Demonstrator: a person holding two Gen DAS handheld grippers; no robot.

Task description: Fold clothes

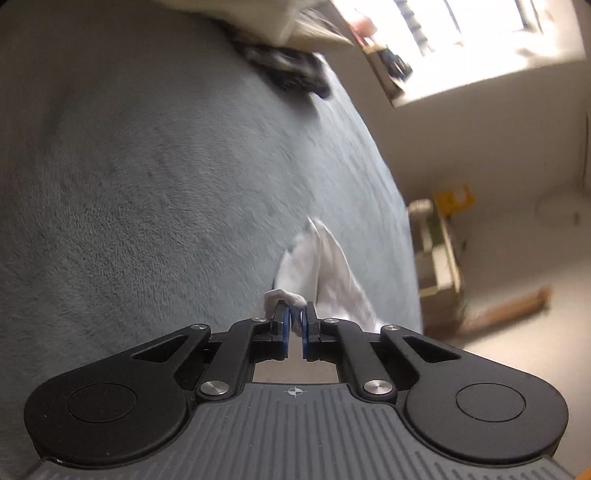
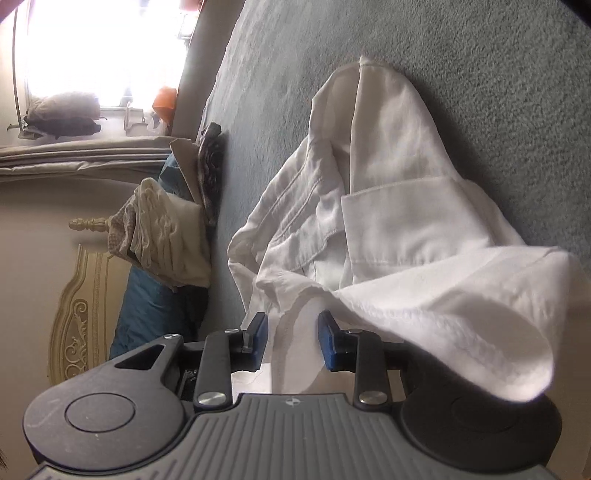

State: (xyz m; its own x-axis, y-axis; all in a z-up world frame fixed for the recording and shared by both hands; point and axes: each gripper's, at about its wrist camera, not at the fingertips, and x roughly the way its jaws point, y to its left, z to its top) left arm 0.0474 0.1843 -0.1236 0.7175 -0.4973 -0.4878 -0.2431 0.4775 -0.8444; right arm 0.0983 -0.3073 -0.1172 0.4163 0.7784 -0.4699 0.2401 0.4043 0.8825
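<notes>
A white shirt (image 2: 399, 206) lies crumpled on the grey-blue bed cover (image 2: 480, 74). In the right wrist view a thick fold of it runs between the blue pads (image 2: 327, 338) of my right gripper (image 2: 293, 325), which is shut on that bunch. Another flap hangs over the gripper's right side. In the left wrist view my left gripper (image 1: 295, 314) is shut on a thin edge of the white shirt (image 1: 325, 266). The cloth trails away from the tips over the bed cover (image 1: 147, 184), close to the bed's edge.
A pile of folded cream and patterned clothes (image 2: 173, 236) sits at the left of the bed, by an ornate headboard (image 2: 81, 317). A dark garment (image 1: 291, 70) lies far up the bed. Beyond the bed's edge are a wooden shelf (image 1: 439, 251) and a bright window (image 1: 461, 33).
</notes>
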